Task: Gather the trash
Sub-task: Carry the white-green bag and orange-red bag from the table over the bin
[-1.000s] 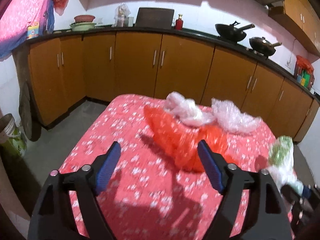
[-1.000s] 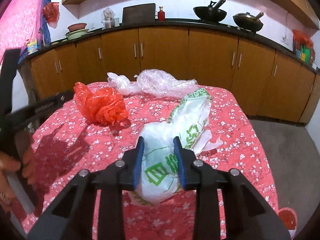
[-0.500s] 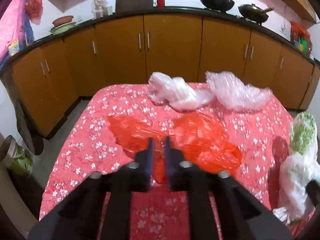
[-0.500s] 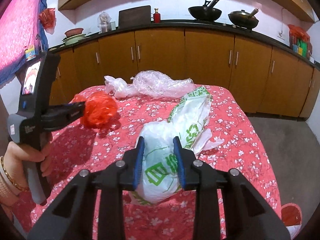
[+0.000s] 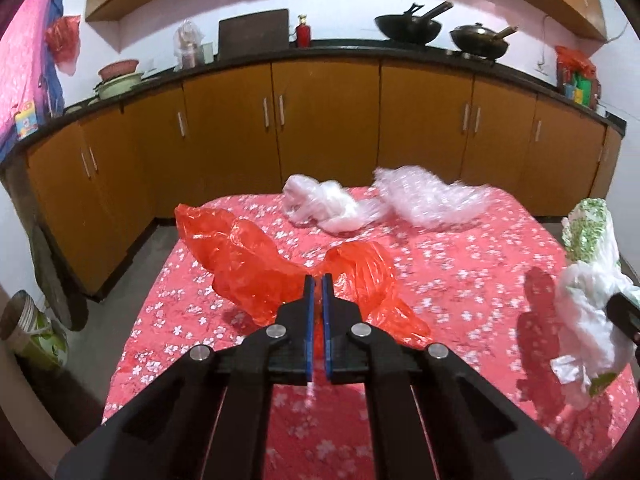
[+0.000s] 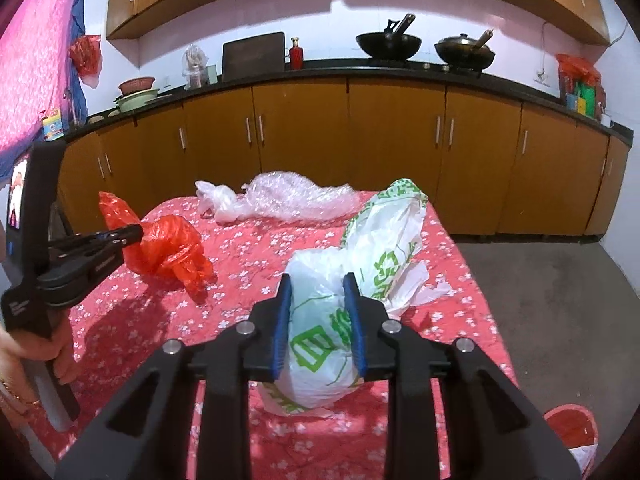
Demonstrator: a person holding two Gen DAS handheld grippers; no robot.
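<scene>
The bench (image 6: 452,240), covered in a red cloth printed with small white flowers, carries four pieces of soft plastic trash, and both hands already have one. Largest is the white plastic bag with green print (image 6: 360,280), near the bench's right edge: the right tongs (image 6: 319,316) grip its bunched lower end, with the jaws closing a little further on the thick wad. To do this well, they should squeeze until the film stops slipping, then lift straight up so the long loose top clears the cloth without dragging. Next is the crumpled clear bubble wrap (image 5: 432,196) at the far edge, with the small white plastic bag (image 5: 320,208) touching its left end; neither is held. Last, the thin red plastic bag (image 5: 248,264) near the left edge is pinched at its middle by the left tongs (image 5: 316,284), which are almost fully closed on the film, the two lobes flaring out either side. It should rise slowly, since such a narrow pinch could probably tear or slide.
</scene>
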